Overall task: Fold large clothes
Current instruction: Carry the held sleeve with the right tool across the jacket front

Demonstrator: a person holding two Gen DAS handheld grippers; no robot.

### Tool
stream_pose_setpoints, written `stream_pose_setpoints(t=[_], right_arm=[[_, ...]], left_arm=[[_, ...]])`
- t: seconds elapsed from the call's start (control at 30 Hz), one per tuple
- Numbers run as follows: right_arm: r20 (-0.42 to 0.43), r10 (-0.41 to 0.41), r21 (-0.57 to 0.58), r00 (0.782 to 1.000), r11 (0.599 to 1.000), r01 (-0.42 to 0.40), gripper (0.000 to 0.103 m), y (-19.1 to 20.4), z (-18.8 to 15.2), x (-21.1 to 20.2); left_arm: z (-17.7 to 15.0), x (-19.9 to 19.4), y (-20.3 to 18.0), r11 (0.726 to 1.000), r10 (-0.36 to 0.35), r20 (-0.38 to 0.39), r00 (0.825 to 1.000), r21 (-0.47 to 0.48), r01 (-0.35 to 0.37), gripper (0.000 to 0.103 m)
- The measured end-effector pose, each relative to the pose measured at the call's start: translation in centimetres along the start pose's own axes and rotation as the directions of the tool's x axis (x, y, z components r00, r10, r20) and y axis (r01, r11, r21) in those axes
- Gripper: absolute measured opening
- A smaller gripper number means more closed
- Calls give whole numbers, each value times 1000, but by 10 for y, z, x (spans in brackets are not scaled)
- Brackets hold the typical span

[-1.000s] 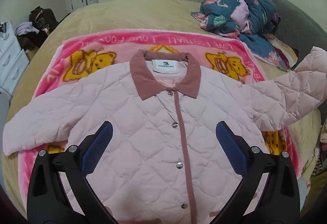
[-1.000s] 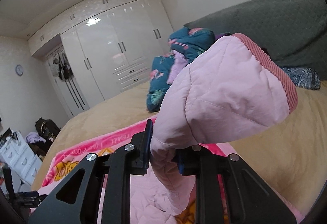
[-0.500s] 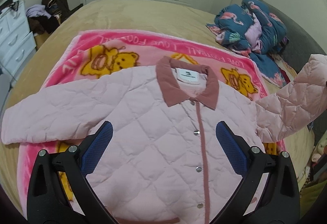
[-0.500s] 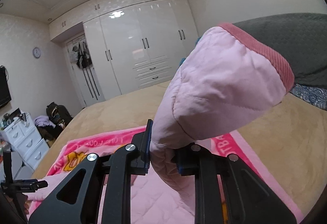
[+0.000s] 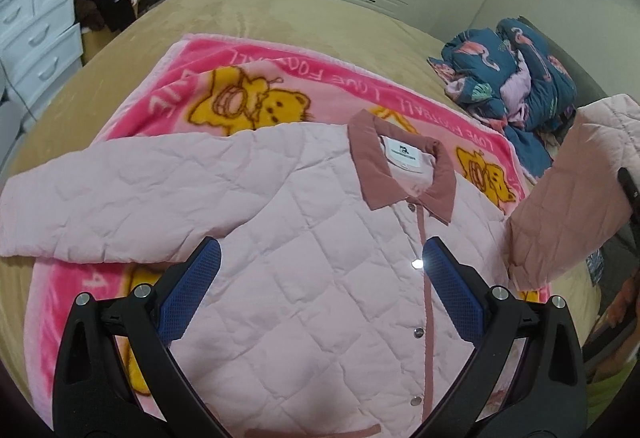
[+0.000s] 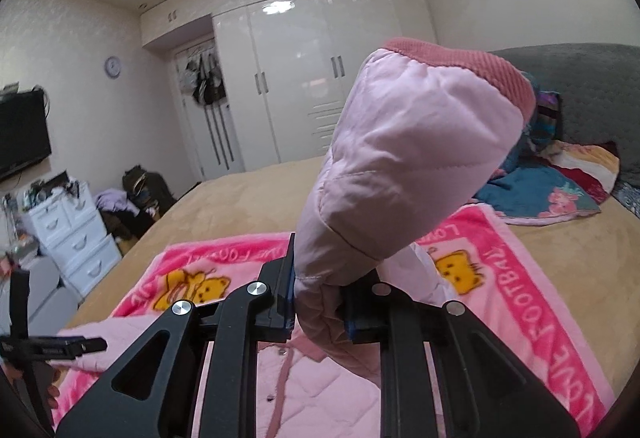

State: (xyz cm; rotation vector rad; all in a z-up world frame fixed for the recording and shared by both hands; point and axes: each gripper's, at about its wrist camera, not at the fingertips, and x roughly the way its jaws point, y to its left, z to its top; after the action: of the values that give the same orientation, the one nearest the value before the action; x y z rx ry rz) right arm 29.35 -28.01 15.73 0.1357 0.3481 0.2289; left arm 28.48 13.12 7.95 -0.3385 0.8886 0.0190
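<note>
Nearest the right wrist camera, the right hand-held gripper [image 6: 320,312] is seen clenched on the lifted sleeve [image 6: 404,166] of a pink quilted jacket [image 5: 320,278]; the padded fabric is pinched between the two fingers, and the cuff [image 6: 460,66], trimmed in darker ribbed pink, is held up above them. In the left wrist view, the left hand-held gripper [image 5: 320,292] is seen released, its blue pads [image 5: 190,296] spread wide above the jacket front with nothing between them. The jacket is laid face up, snapped shut, on a pink blanket [image 5: 304,78] printed with yellow bears, which is spread over a tan bed [image 5: 280,14]. The other sleeve [image 5: 112,198] is stretched flat toward the left edge of that view. Farther back, a heap of dark blue bedding [image 5: 516,78] is piled on the bed near a grey headboard [image 6: 580,78]. Beyond the bed, a white wardrobe [image 6: 320,78] and a set of white drawers [image 5: 36,34] are seen against the walls.
</note>
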Motion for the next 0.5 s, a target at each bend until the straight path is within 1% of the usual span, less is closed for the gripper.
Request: stream_pose_setpoints(t=[0.07, 0.1, 0.13, 0.3, 0.43, 0.5], right_arm=[[-11, 15, -12, 1000, 1000, -15, 17, 16, 1, 12], [-18, 25, -14, 1000, 1000, -25, 17, 20, -3, 15], [-24, 28, -17, 999, 999, -28, 17, 33, -5, 24], [-71, 62, -50, 996, 997, -66, 17, 52, -23, 42], [-105, 79, -57, 991, 995, -85, 17, 68, -36, 55], [-119, 82, -71, 990, 993, -91, 17, 74, -45, 61]], left_arm=[[0, 1, 5, 1000, 8, -1, 1000, -7, -8, 95], [0, 2, 8, 1000, 4, -3, 1000, -14, -4, 95], [0, 3, 10, 1000, -3, -7, 1000, -21, 2, 95], [-1, 7, 19, 997, -48, -16, 999, -57, 47, 95], [-2, 12, 26, 988, -114, -29, 993, -106, 110, 95], [-3, 11, 24, 990, -107, -16, 994, -99, 105, 95]])
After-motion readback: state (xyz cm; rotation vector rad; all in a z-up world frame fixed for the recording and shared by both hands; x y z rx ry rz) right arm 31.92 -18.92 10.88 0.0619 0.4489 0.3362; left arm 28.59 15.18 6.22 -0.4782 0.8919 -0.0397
